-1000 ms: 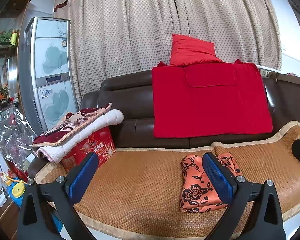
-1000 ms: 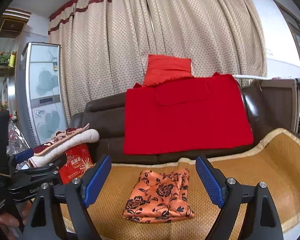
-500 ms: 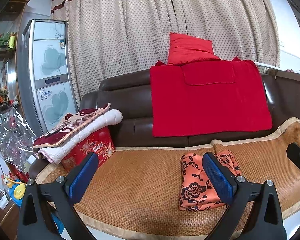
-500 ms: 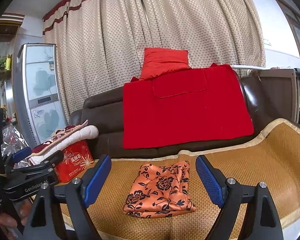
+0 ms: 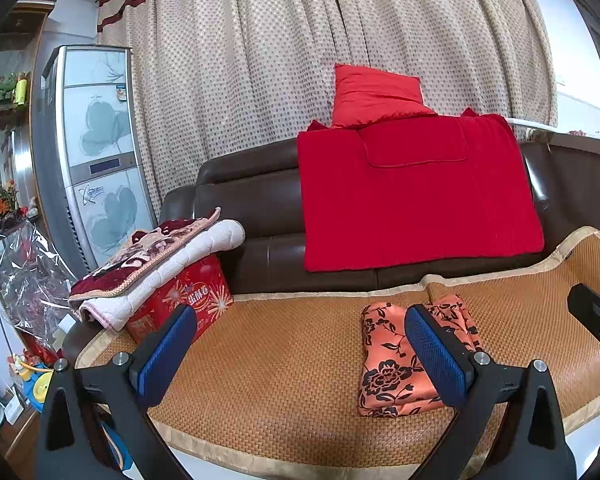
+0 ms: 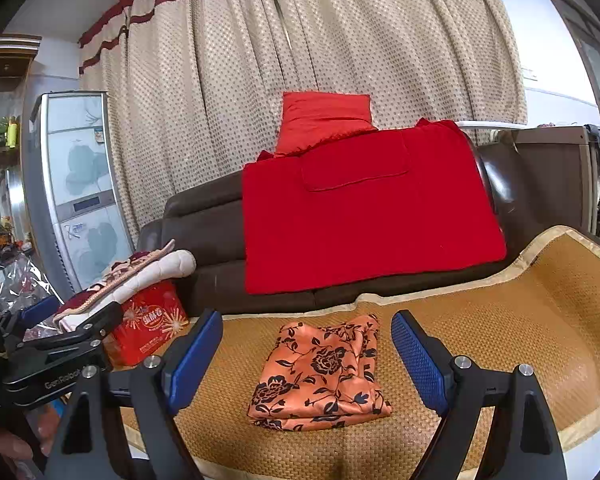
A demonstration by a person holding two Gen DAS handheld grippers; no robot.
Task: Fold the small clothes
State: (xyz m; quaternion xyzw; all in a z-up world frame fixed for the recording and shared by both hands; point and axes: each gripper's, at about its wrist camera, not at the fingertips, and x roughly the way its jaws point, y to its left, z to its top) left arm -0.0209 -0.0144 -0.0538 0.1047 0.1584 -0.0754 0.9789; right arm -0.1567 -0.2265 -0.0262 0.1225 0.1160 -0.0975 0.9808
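Drawing back from the folded orange floral garment (image 6: 320,376) lying flat on the woven sofa mat (image 6: 520,332), left gripper (image 5: 300,354) and right gripper (image 6: 306,354) both spread wide and holding nothing, suggesting this fold is likely finished

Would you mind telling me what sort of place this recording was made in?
Most likely a home living room: a brown leather sofa with a woven mat on the seat, long drawn curtains behind it, and a tall floral-panelled appliance, probably a fridge, beside them.
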